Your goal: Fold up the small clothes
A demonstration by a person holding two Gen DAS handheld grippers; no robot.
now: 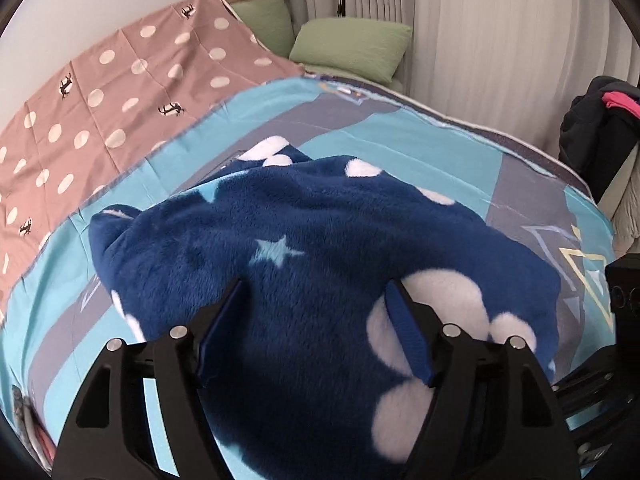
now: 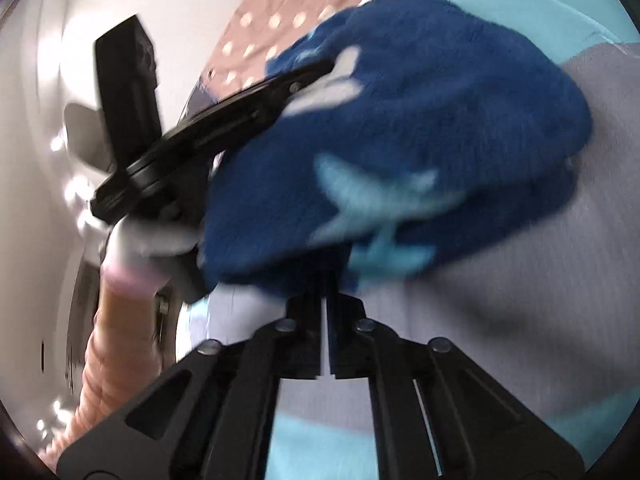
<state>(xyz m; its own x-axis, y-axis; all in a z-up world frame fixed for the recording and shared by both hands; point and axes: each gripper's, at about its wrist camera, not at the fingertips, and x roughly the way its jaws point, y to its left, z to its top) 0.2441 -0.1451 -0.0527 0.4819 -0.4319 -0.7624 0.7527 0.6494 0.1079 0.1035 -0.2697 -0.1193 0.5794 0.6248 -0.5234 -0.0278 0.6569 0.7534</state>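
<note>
Navy fleece, thick and plush, with white cloud shapes and pale blue stars, is making up the small garment (image 1: 320, 240) that is lying heaped on the bed, directly ahead of and beneath both hand-held tools. It is resting on a turquoise and grey bedsheet with outlined triangles (image 1: 460, 136). Beyond that sheet, farther from the left gripper (image 1: 316, 296) and off to its left, a dusty-pink cloth with cream dots and small black animal figures (image 1: 120, 92) is spreading toward the wall, and two green pillows (image 1: 352, 48) are sitting at the far end by pale pleated curtains (image 1: 500, 28). A dark pile of clothing with a pink piece (image 1: 600, 120) is sitting off to the right.

The left gripper is standing with its blue-padded fingers (image 1: 412, 340) well apart, the fleece lying under and between them; the pads are not pressing on it.

The right gripper (image 2: 325, 292) is showing its black fingers drawn together with only a thin slit between them, their tips buried in the near edge of the fleece, clamping it. In this blurred right wrist view, the left tool is appearing at the garment's far left side, carried by a hand in a white glove (image 2: 160, 240) with a peach ribbed sleeve (image 2: 108, 352).
</note>
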